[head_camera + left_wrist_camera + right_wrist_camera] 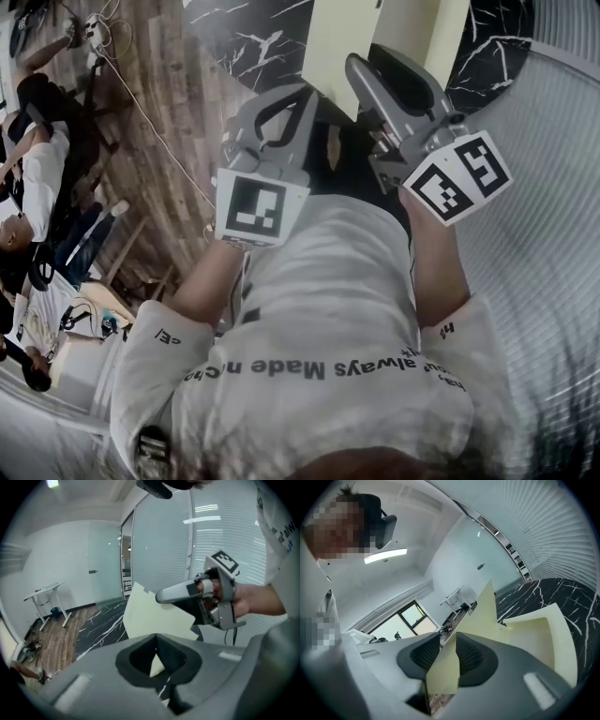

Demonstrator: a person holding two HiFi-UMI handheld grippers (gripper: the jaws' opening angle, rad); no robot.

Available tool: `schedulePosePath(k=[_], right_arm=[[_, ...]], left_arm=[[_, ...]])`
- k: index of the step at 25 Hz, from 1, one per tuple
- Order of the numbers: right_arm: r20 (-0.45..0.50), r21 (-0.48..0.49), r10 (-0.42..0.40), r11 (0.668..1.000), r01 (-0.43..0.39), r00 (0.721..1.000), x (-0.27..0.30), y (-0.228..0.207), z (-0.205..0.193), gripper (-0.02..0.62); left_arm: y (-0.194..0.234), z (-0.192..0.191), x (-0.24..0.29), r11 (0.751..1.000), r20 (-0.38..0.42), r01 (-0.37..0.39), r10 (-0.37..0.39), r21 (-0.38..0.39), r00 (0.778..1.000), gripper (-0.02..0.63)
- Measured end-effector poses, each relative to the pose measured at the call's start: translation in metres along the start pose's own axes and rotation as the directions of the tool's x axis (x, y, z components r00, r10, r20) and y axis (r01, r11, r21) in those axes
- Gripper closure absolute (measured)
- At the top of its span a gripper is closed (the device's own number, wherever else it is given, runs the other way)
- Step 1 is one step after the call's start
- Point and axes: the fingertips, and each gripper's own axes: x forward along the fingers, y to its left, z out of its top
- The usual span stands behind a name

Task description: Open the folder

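The folder [347, 42], pale yellow card, is off any worktop and held up in the air in front of the person's chest, over a black, white-veined floor [244, 37]. It looks partly open. In the right gripper view one leaf runs nearly edge-on up from the jaws, while the other leaf [543, 639] spreads away to the right, so the two stand apart in a V. That split seems to be the reason for the two-handed hold: with a separate leaf in each claw, drawing the hands apart would swing the cover wide, and I judge the opening under way but not finished. The right claw [447, 639] is closed down to the thickness of the card, its ribbed pads pressing on the leaf that passes between them. The left claw [156, 638] is likewise nearly together, with a sliver of the same cream card caught between its dark pads and the broad sheet [154, 616] rising beyond it. From there the right claw shows just beside that sheet's upper edge. Further out lies a wood floor [159, 112], with other people well apart at the left.
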Motion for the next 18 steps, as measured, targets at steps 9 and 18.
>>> schedulePosePath(k=[9,18], right_arm=[[-0.049,-0.066,0.106,0.992,-0.109,0.993,0.056,0.034,-0.008,0.476],[-0.126,-0.111,0.175,0.976,-0.189,0.976,0.102,0.058,-0.026,0.453]], left_arm=[[0.003,-0.006,-0.041,1.0,0.018,-0.015,0.015,0.007,1.0,0.604],[0.012,-0.015,-0.039,0.98,-0.031,-0.147,0.152,0.134,0.988,0.605]])
